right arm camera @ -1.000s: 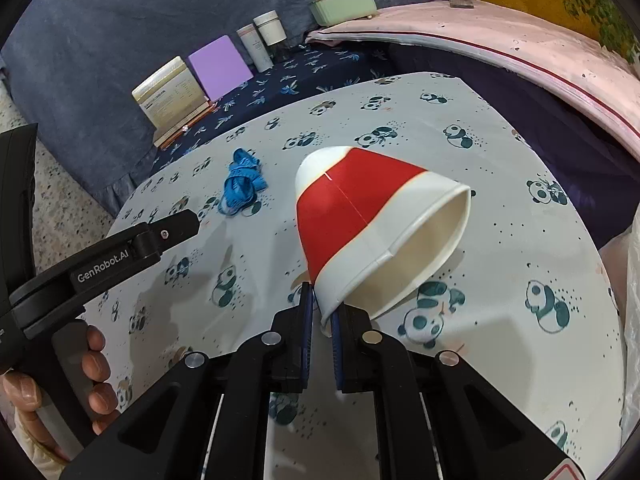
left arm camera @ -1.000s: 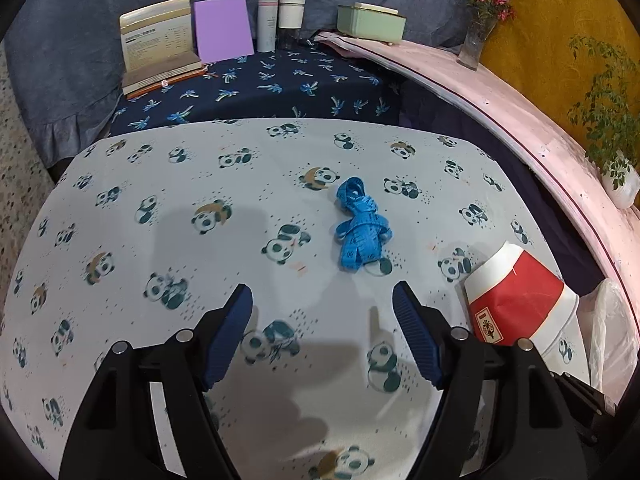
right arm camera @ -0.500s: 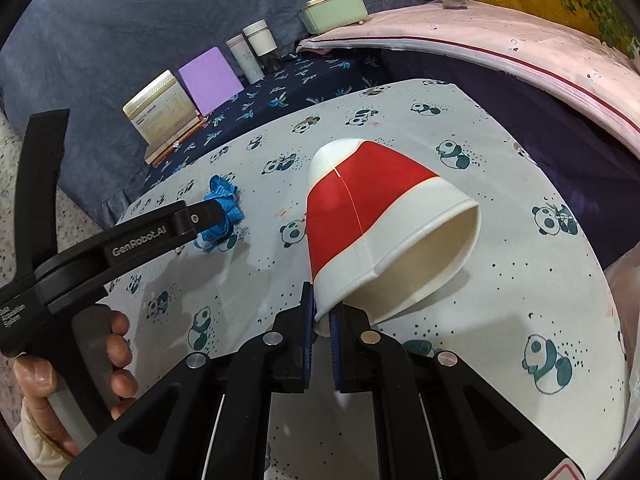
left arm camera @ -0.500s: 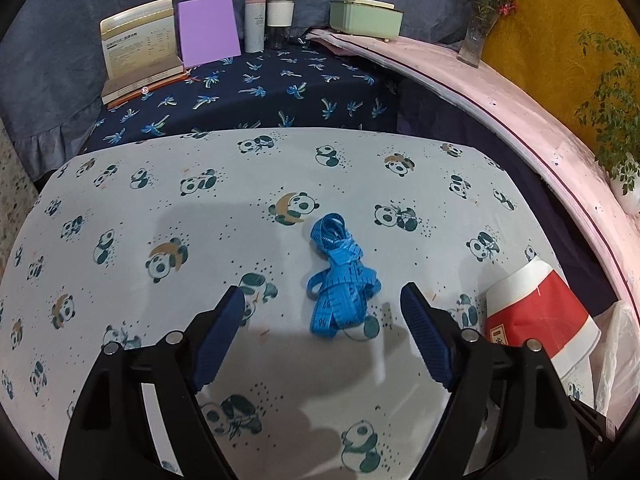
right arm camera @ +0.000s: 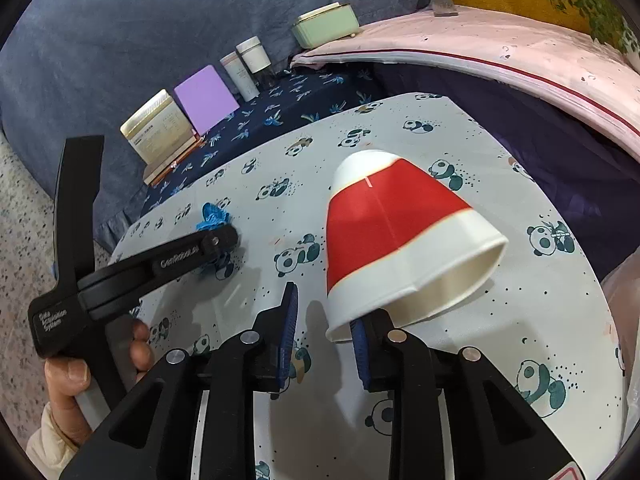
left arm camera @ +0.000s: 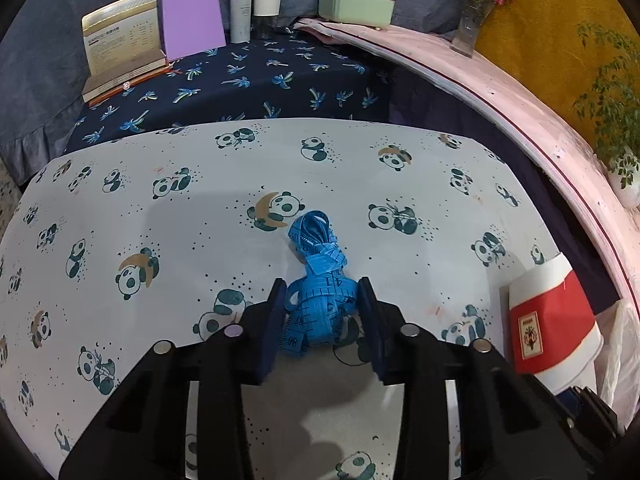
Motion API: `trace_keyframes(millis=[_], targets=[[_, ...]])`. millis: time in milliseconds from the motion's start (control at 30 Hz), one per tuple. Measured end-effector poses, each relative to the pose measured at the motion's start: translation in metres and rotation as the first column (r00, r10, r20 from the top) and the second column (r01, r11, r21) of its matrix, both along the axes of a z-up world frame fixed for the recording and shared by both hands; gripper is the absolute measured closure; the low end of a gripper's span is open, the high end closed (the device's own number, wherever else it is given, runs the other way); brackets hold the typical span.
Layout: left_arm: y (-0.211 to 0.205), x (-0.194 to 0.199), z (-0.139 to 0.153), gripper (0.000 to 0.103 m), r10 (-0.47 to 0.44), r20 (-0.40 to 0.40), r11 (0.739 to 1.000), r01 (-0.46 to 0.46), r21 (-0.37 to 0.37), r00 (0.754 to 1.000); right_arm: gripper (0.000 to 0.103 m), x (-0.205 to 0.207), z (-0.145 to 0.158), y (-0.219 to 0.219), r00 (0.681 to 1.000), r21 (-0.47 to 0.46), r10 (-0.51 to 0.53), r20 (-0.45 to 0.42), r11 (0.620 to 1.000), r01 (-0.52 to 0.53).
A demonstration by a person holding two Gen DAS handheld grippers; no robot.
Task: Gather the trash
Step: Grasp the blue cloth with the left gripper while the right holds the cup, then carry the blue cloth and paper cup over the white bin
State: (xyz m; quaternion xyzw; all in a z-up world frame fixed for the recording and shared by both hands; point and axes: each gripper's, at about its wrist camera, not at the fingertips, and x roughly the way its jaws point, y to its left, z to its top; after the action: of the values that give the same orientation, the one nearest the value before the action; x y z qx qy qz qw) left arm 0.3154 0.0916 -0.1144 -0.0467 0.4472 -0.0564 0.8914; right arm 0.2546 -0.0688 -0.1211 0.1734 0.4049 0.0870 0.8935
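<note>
The blue measuring tape bears printed numbers, among them "41", "98" and "37", on the coils near the middle of the panda-print worktop. In the right wrist view the left gripper carries "GenRobot.AI" along its arm and "Data Acquisition System" on its rear block. The cream box at the far left edge of the palm-print cloth and the label on the red and white paper cup show print too small to read

Bare tablecloth left of tape
</note>
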Motion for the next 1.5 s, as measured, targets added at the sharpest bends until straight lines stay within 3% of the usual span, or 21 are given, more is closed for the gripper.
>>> trace_keyframes(millis=[100, 200, 300, 1167, 1500], targets=[[0.001, -0.007, 0.002, 0.074, -0.003, -0.004, 1.0, 0.003, -0.017, 1.0, 0.078, 0.001, -0.001, -0.003, 1.0, 0.017, -0.005, -0.007, 1.0, 0.005], [0.0, -0.017, 0.005, 0.074, -0.01, -0.006, 1.0, 0.01, -0.016, 1.0, 0.093, -0.001, 0.0, -0.003, 1.0, 0.024, -0.004, -0.011, 1.0, 0.005], [0.0, -0.031, 0.009, 0.074, -0.017, -0.01, 1.0, 0.016, -0.018, 1.0, 0.097, -0.01, 0.005, -0.001, 1.0, 0.024, -0.001, -0.004, 1.0, 0.001], [-0.015, -0.179, 0.023, 0.074, -0.068, -0.07, 0.996, 0.065, -0.054, 0.995, 0.099, -0.148, 0.038, -0.005, 0.999, -0.005, 0.03, 0.029, 1.0, -0.03], [-0.034, -0.216, 0.037, 0.074, -0.105, -0.045, 0.994, 0.103, -0.044, 0.993, 0.099, -0.186, 0.053, -0.016, 0.998, -0.022, 0.02, 0.058, 1.0, -0.018]])
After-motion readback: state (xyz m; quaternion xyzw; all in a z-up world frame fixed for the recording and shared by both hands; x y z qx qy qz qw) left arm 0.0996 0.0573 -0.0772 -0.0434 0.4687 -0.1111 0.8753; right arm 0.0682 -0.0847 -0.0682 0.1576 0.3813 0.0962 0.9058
